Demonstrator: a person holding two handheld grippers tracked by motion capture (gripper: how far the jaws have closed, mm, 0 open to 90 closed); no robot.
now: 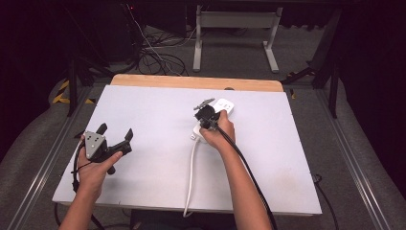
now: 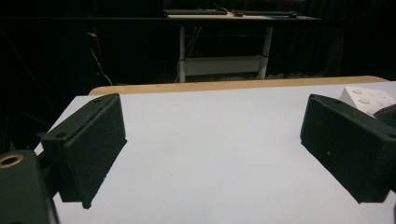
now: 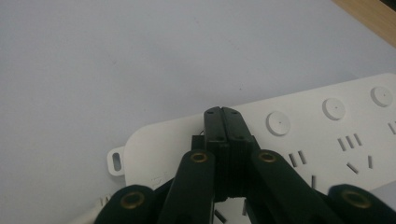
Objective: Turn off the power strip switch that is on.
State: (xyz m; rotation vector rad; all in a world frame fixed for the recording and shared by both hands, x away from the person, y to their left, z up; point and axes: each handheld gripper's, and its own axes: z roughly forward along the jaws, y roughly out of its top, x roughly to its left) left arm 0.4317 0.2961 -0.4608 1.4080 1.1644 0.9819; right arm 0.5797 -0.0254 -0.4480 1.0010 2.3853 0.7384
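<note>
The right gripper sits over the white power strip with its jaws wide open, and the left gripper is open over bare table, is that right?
Not quite. The right gripper has its jaws shut, pressed together with nothing between them, as the right gripper view shows. It does sit over the white power strip. The rest holds: the left gripper is open over bare table.

No writing, brand, number or label can be read anywhere: the long white plastic power strip [image 3: 299, 135] shows bare round buttons and socket slots (faint moulded marks near its end are illegible).
</note>
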